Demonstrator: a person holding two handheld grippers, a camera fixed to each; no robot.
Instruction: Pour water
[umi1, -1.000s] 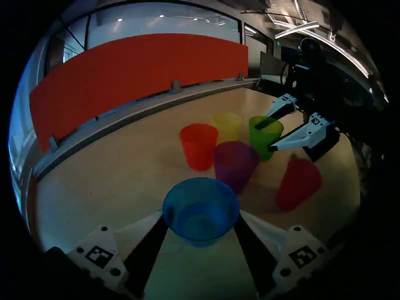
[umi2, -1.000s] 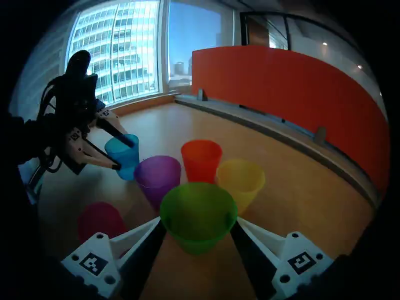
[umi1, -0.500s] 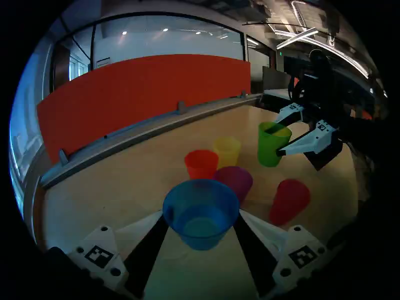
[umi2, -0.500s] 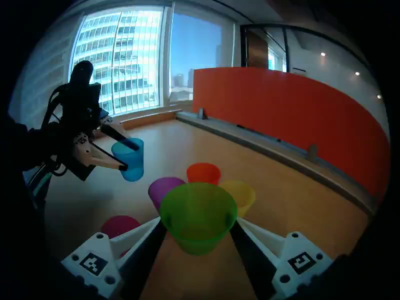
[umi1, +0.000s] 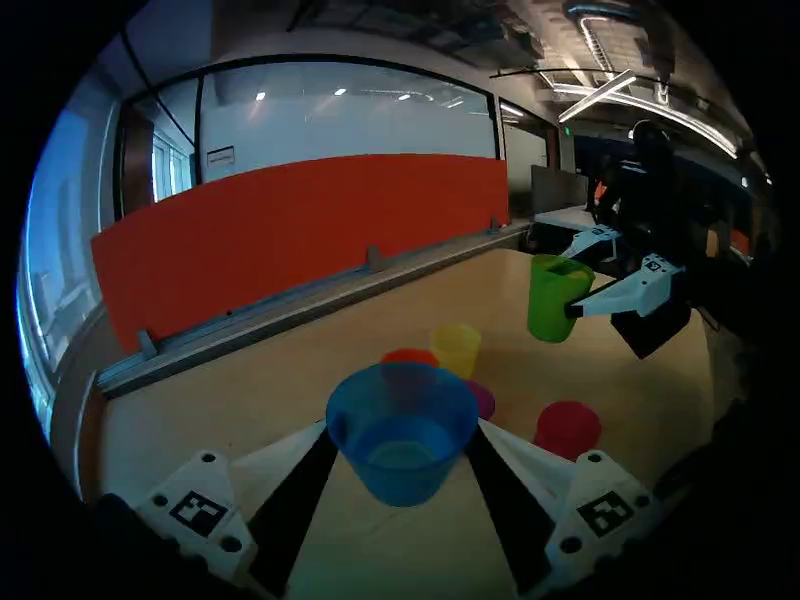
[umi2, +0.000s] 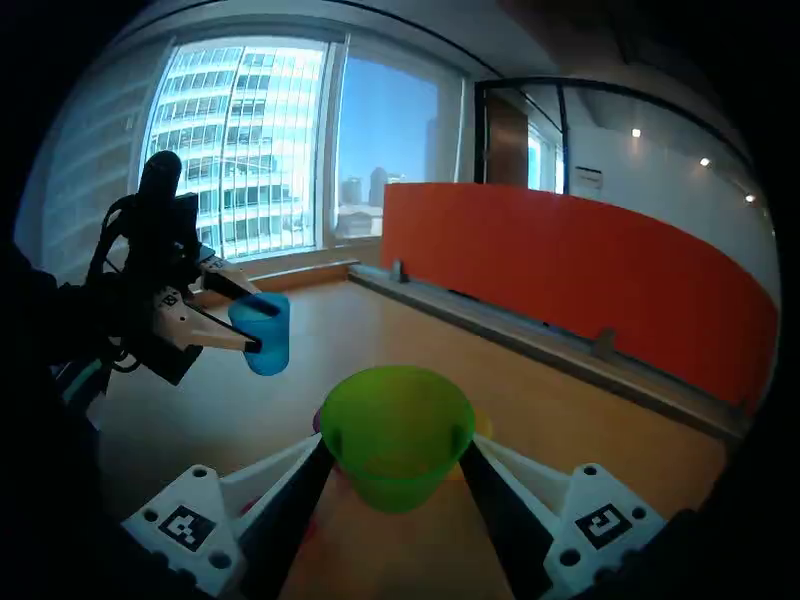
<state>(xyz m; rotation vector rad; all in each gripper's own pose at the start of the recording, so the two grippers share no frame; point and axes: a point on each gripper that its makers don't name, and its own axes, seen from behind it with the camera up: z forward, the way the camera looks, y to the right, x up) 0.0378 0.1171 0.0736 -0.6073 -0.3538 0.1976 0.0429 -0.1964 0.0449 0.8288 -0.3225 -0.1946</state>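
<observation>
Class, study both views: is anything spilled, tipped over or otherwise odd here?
Nothing stands out. The blue cup in the left gripper and the green cup in the right gripper are upright, and no spill shows on the wooden table.

A translucent blue cup (umi1: 402, 465) between the white fingers (umi1: 262, 462) of the left tool (umi1: 402, 430), black along their inner faces, each with a black-and-white square pattern near the base. Same white, black and square pattern on the right tool (umi2: 397, 440), with a translucent green cup (umi2: 397, 475). On the pale wood-toned counter (umi1: 250, 400): a yellow cup (umi1: 456, 349), an orange-red cup (umi1: 408, 356), a purple cup (umi1: 484, 398), a red cup (umi1: 567, 428). Behind, an orange-red partition (umi1: 300, 235) above a grey rail (umi1: 300, 300).
</observation>
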